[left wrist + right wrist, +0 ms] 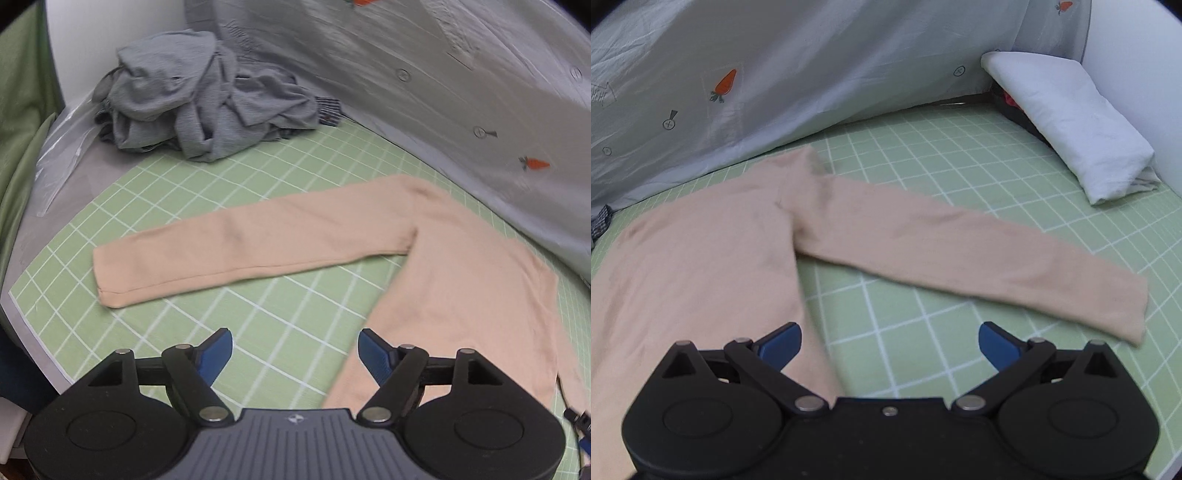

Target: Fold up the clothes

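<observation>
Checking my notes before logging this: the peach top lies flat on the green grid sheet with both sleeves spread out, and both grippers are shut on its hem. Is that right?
Not quite. The top does lie flat on the sheet with both sleeves spread, but both wrist views show the left gripper and right gripper open, holding nothing.

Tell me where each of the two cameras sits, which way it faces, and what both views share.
Left wrist: sits behind the open left gripper, facing the peach top, its left sleeve and a grey clothes pile.
Right wrist: sits behind the open right gripper, facing the top's other sleeve and a white folded cloth.
Shared: the peach top, green checked sheet, carrot-print fabric.
</observation>
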`<state>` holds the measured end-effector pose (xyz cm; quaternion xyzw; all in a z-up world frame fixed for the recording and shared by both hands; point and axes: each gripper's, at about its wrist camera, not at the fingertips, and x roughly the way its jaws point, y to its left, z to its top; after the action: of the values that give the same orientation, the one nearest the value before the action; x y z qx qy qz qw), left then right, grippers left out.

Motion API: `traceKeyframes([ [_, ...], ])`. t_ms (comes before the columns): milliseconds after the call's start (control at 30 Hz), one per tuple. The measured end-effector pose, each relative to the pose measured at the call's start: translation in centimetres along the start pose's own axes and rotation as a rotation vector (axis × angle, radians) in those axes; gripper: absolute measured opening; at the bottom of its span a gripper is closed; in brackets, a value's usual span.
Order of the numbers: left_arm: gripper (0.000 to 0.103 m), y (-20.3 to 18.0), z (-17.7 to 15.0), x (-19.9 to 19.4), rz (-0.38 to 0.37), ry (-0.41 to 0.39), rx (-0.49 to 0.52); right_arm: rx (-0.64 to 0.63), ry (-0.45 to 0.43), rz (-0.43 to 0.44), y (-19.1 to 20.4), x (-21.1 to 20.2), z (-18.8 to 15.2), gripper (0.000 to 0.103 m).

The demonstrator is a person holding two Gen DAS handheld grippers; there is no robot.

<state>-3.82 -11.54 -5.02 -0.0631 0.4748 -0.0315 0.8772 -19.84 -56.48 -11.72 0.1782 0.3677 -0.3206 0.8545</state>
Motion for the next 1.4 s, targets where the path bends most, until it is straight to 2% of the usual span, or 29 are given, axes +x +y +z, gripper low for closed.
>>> traceKeyframes([
  [200, 0.08, -4.5, 0.7, 1.0, 0.017, 0.005, 0.005, -0.08, -0.023, 0.013, -1.1, 3.7, 4.7, 0.103],
  [300, 0.08, -6.8, 2.0, 2.1, 0.016, 0.01, 0.023, -0.074, -0.017, 0.032, -1.0, 6.5, 7.3, 0.101],
  [400, 0.08, -9.0, 3.9, 3.8, 0.027, 0.015, 0.046, -0.072, 0.005, 0.05, -0.5, 10.1, 9.8, 0.091],
  [467, 0.08, -10.2, 5.3, 5.2, 0.032, 0.022, 0.056, -0.074, 0.041, 0.061, -0.4, 12.3, 11.0, 0.075],
  [533, 0.08, -11.5, 6.7, 6.5, 0.043, 0.034, 0.07, -0.066, 0.069, 0.077, -0.3, 14.0, 11.8, 0.066],
  [600, 0.08, -12.5, 7.6, 7.5, 0.051, 0.043, 0.088, -0.068, 0.057, 0.106, -0.3, 14.2, 12.1, 0.064],
  [633, 0.08, -12.9, 7.9, 8.0, 0.049, 0.048, 0.099, -0.09, 0.057, 0.114, -0.1, 14.3, 12.1, 0.059],
  [667, 0.08, -13.3, 8.2, 8.5, 0.047, 0.054, 0.11, -0.131, 0.052, 0.114, 0.2, 14.2, 12.0, 0.047],
  [700, 0.08, -13.6, 8.4, 8.9, 0.049, 0.059, 0.118, -0.183, 0.047, 0.124, 0.6, 14.1, 11.9, 0.041],
  [733, 0.08, -13.8, 8.5, 9.2, 0.053, 0.066, 0.124, -0.23, 0.044, 0.136, 1.0, 14.0, 11.9, 0.021],
  [767, 0.08, -14.0, 8.5, 9.6, 0.058, 0.072, 0.125, -0.24, 0.052, 0.15, 1.2, 13.7, 11.9, 0.01],
  [833, 0.08, -14.0, 8.4, 10.2, 0.064, 0.093, 0.122, -0.237, 0.059, 0.125, 1.2, 13.2, 11.8, 0.006],
  [1000, 0.08, -13.8, 8.0, 10.5, 0.067, 0.111, 0.13, -0.13, 0.05, 0.059, -0.1, 12.5, 11.2, 0.006],
  [1033, 0.08, -13.7, 7.9, 10.4, 0.065, 0.112, 0.126, -0.108, 0.048, 0.046, -0.4, 12.3, 11.1, 0.011],
  [1067, 0.08, -13.6, 7.9, 10.3, 0.063, 0.11, 0.122, -0.104, 0.047, 0.028, -0.4, 12.1, 11.0, 0.027],
  [1100, 0.08, -13.4, 8.0, 10.1, 0.062, 0.106, 0.116, -0.097, 0.046, 0.013, -0.4, 11.8, 10.9, 0.039],
  [1133, 0.08, -13.3, 8.0, 9.9, 0.06, 0.102, 0.111, -0.078, 0.045, 0.009, -0.9, 11.4, 10.4, 0.056],
  [1400, 0.081, -12.1, 7.1, 6.5, 0.03, 0.044, 0.079, 0.076, 0.036, -0.03, -4.6, 8.0, 6.4, 0.065],
])
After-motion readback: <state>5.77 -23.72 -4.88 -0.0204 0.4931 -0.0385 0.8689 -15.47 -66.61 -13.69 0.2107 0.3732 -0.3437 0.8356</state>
